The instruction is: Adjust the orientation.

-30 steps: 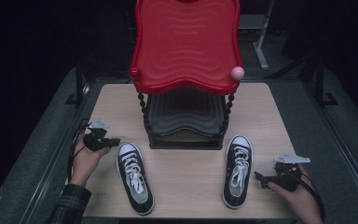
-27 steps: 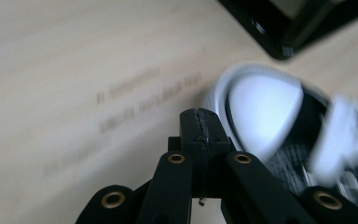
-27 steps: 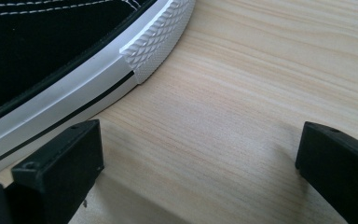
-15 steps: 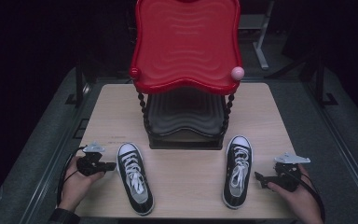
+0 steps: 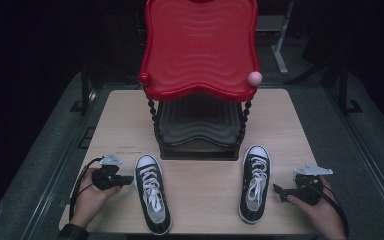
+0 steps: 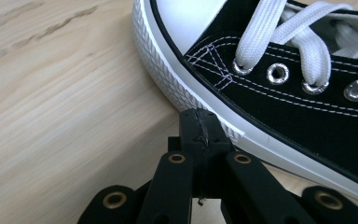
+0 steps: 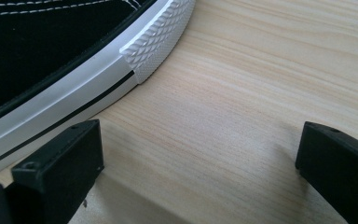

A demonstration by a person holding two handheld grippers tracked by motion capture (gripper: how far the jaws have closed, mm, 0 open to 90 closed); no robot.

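Two black canvas sneakers with white laces and soles lie on the wooden table point(image 5: 200, 195). The left sneaker point(image 5: 151, 192) is near the front; the right sneaker point(image 5: 254, 182) lies to its right. My left gripper point(image 5: 128, 179) sits low beside the left sneaker's outer side, jaws shut with nothing between them; in the left gripper view its closed tips point(image 6: 200, 128) almost touch the white sole point(image 6: 182, 88). My right gripper point(image 5: 278, 192) rests just right of the right sneaker, open and empty, with its jaws spread over bare wood beside the sole point(image 7: 154, 42).
A two-tier rack stands at the table's middle back, with a red wavy top tray point(image 5: 200, 50), a dark lower tray point(image 5: 200, 122) and a pink knob point(image 5: 255, 77). Dark floor and metal frames surround the table.
My left hand and gripper have moved toward the front of the table and in closer to the left sneaker. The right gripper and both sneakers have stayed put.
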